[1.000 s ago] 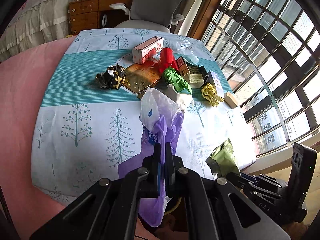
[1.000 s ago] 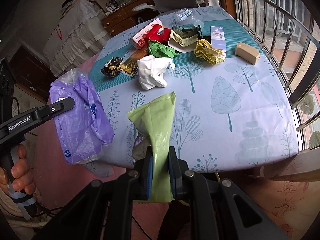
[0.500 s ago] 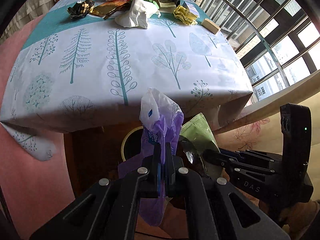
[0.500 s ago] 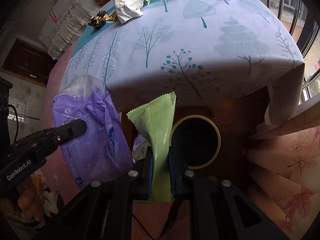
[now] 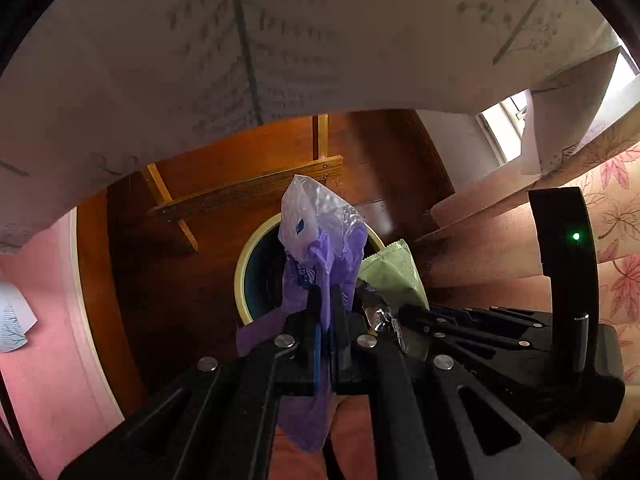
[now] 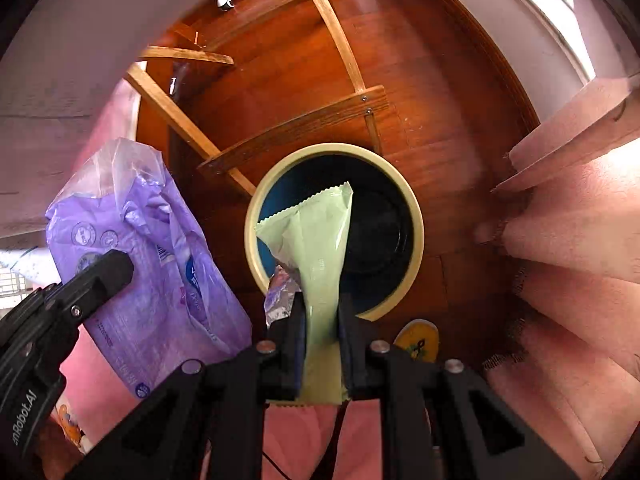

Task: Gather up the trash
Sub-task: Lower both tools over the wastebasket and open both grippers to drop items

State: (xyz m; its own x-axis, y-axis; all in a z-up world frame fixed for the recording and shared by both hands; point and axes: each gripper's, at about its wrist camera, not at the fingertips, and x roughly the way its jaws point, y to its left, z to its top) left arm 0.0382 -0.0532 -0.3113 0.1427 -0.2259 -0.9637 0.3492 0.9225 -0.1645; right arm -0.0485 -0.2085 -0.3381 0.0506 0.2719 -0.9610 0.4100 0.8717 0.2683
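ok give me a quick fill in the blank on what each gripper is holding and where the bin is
1. The left gripper is shut on a ____ plastic bag.
2. The right gripper grips a pale ____ wrapper.
3. The wrapper hangs in front of the round ____, which stands on the wooden floor.

Missing words: purple; green; bin

Bin (image 6: 416,224) interior: partly screened by green wrapper (image 6: 316,240).
Purple bag (image 5: 320,264) print: too blurred to read.
Yellow object (image 6: 418,342) near bin: largely hidden, unidentifiable.
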